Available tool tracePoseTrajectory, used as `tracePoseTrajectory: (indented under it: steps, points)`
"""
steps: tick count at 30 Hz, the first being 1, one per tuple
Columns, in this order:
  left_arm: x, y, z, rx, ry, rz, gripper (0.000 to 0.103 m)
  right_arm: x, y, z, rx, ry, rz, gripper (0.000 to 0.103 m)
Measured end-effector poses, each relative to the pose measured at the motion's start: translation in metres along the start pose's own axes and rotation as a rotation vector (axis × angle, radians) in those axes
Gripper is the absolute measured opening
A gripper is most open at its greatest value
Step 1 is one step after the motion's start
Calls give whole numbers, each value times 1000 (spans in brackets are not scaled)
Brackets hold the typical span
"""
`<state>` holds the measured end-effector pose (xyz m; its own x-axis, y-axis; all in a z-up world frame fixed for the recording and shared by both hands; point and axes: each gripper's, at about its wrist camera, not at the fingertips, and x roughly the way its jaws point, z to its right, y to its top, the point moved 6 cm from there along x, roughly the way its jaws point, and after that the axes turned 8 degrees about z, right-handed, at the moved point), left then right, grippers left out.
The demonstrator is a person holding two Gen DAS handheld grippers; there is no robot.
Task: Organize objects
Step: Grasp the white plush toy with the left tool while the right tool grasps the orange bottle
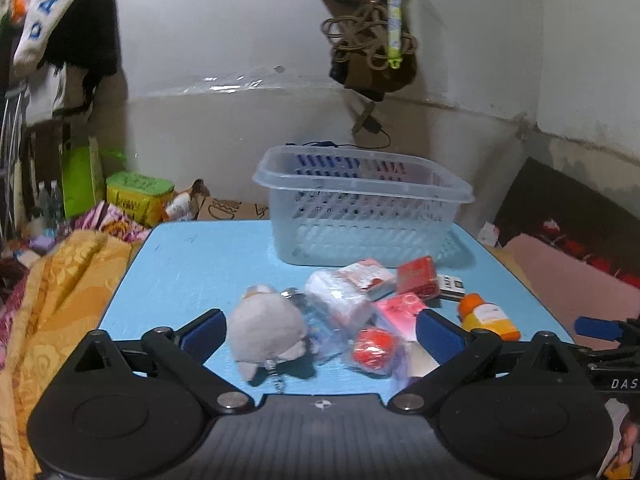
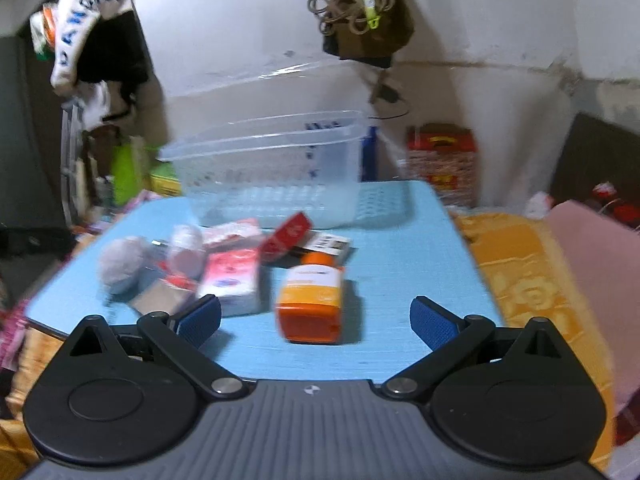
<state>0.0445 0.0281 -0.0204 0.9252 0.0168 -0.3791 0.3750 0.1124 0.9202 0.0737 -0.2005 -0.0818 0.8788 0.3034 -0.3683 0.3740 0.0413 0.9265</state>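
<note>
Both grippers hang over the blue table with fingers spread wide, holding nothing. The grey plush toy lies between the left gripper's pads, nearer the left one; the orange bottle lies between the right gripper's; the clear basket stands behind

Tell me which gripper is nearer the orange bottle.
Right. The right gripper is open with the orange bottle lying between its fingers. The left gripper sits over the plush toy, left of the bottle.
</note>
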Motion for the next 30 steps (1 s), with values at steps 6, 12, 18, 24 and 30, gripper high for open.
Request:
tracePoseTrajectory:
  steps: [6, 12, 18, 24, 30]
  points:
    - [10, -10, -45, -62, 36, -28, 99, 3, -7, 10, 31, 55, -49, 103]
    - [21, -16, -38, 18, 11, -45, 99, 16, -12, 6, -28, 57, -86, 101]
    - [60, -21, -47, -4, 15, -104, 98, 46, -4, 2, -60, 51, -114, 94]
    - [85, -26, -49, -44, -9, -108, 92, 67, -9, 11, -3, 78, -164, 94]
    - [109, -39, -58, -125, -27, -151, 92, 79, -18, 11, 9, 107, -219, 85]
